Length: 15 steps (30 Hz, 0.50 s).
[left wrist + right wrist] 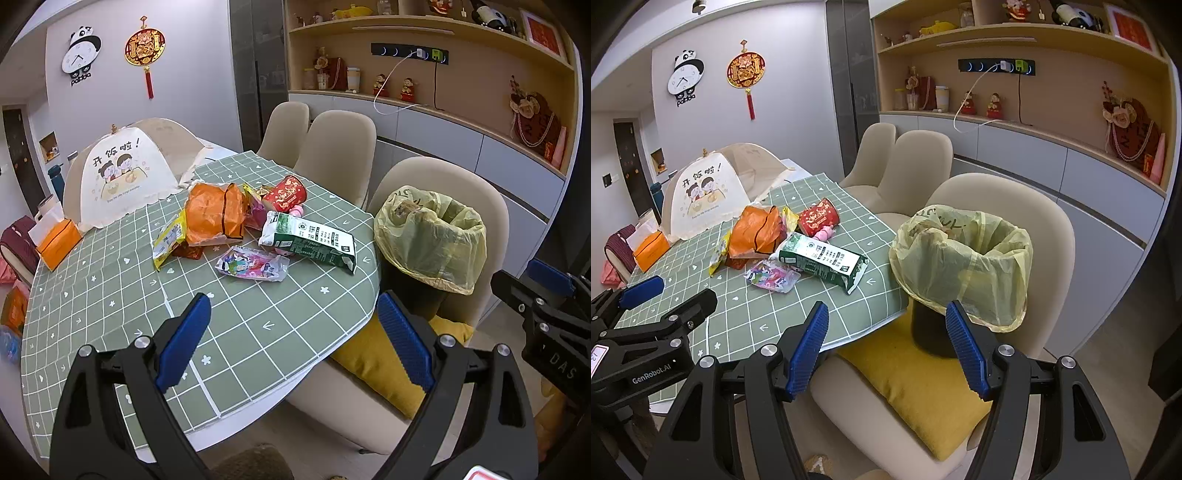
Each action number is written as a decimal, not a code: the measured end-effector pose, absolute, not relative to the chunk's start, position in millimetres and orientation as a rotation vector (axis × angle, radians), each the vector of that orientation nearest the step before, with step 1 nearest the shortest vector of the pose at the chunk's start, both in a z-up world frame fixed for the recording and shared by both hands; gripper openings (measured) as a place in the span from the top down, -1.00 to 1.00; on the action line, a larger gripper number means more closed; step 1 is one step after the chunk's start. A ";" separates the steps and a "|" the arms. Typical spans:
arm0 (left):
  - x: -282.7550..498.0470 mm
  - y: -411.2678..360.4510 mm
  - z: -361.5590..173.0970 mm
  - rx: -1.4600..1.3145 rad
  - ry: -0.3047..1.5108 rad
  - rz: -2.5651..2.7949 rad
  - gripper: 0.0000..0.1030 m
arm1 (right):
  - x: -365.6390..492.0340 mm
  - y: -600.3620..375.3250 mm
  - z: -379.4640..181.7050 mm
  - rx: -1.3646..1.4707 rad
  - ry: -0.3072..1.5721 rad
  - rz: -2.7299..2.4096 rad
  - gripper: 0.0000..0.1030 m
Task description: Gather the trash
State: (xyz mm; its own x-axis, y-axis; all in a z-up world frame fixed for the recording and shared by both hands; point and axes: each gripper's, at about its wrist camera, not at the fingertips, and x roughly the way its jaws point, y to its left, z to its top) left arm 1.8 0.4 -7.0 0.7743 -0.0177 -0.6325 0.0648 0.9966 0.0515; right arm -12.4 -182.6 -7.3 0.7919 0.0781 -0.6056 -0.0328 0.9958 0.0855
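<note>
Dining-room clutter awaits clearing on a round table [110, 295] dressed in a green checked cloth, with beige chairs drawn up along its far side and display shelves lining the wall behind. Near the middle of the cloth lies a loose heap of rubbish: a flattened green-and-white milk carton [308, 240] on its side, a crumpled orange bag [216, 216] beside it, a red paper cup [286, 192] tipped over at the back, a yellow snack wrapper [168, 240] to the left, and a colourful plastic packet [253, 266] lying nearest the camera. A small bin [964, 266] lined with a yellow-green bag stands on a mustard cushion [923, 391] on the nearest chair, just beside the table edge, its mouth open; something pale shows at the back inside it, though what it is cannot be made out. The left gripper [291, 334] hangs above the bare near part of the cloth, its blue-padded jaws spread wide with nothing between them. The right gripper [886, 343] is likewise spread and empty, aimed toward the cushion and the foot of the bin. A folding mesh food cover [118, 173] and an orange tissue box [59, 243] sit farther back on the table and look like household items, not rubbish. By the look of things the job is barely begun: every visible piece of litter remains on the table, and each has yet to be lifted and dropped in the bin.
</note>
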 end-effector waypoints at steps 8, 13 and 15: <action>1.4 5.3 -6.5 0.059 0.692 -0.047 -0.70 | -15.4 -180.3 -12.4 0.070 0.655 0.060 -0.21; 0.9 7.4 -5.7 0.054 0.691 -0.045 -0.70 | -16.0 -179.8 -13.2 0.070 0.654 0.060 -0.21; 0.8 7.6 -5.6 0.055 0.689 -0.046 -0.70 | -15.2 -180.3 -12.3 0.071 0.655 0.061 -0.21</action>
State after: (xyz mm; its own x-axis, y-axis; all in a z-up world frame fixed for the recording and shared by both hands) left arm 0.8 7.6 -5.6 0.7707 -0.0240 -0.6367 0.0601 0.9976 0.0352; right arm -15.2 -180.3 -12.3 0.7915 0.0787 -0.6061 -0.0339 0.9958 0.0852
